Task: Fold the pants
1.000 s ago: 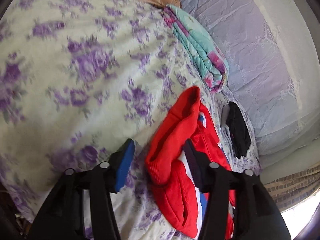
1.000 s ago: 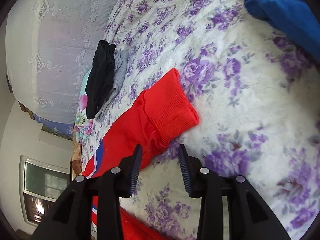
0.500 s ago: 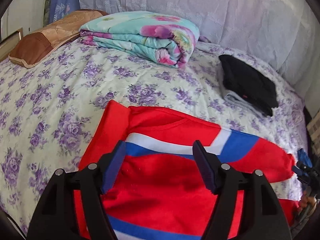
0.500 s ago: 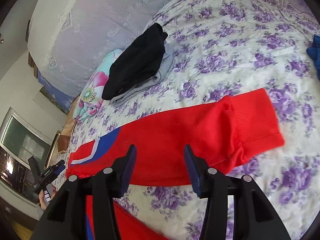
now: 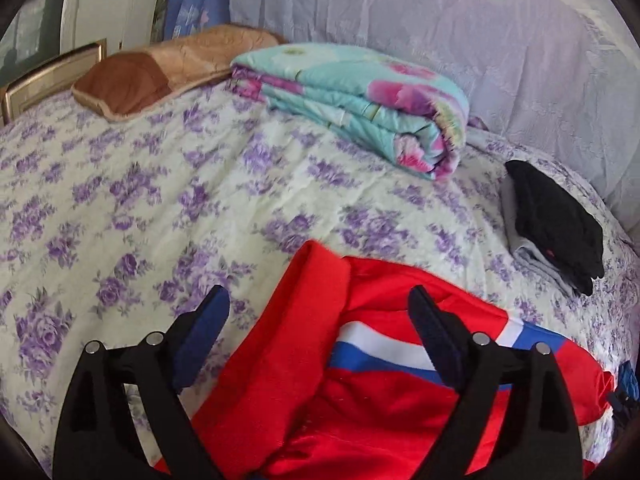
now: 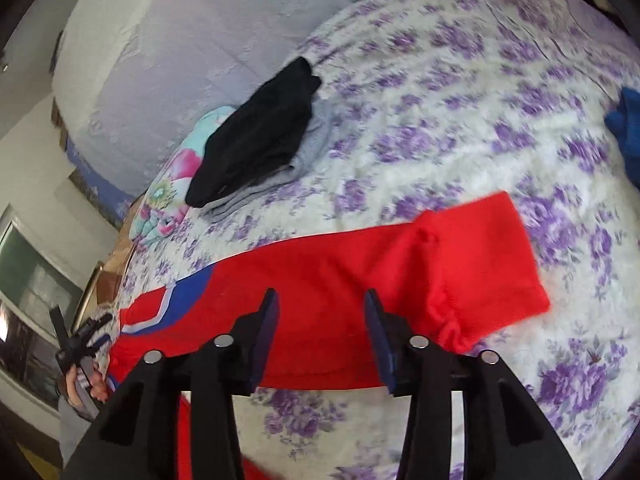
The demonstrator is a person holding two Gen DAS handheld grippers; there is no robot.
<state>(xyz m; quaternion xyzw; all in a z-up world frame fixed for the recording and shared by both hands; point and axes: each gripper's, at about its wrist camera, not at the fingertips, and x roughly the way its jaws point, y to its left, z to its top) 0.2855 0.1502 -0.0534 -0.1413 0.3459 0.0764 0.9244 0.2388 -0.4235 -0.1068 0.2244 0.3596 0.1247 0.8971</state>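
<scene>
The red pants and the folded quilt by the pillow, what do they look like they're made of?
Red pants: seemingly knit sportswear fabric with a slight sheen; the cuff looks ribbed and matte. Folded quilt: probably printed cotton, padded, judging by its thick rolled edge.

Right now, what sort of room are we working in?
Most likely a bedroom: the red pants lie on a bed with a purple-flowered sheet, with a pillow and a folded quilt at its far end.

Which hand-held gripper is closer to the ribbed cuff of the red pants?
Right. The right hand-held gripper hovers over that leg near the ribbed cuff; the left hand-held gripper is at the waistband end.
</scene>
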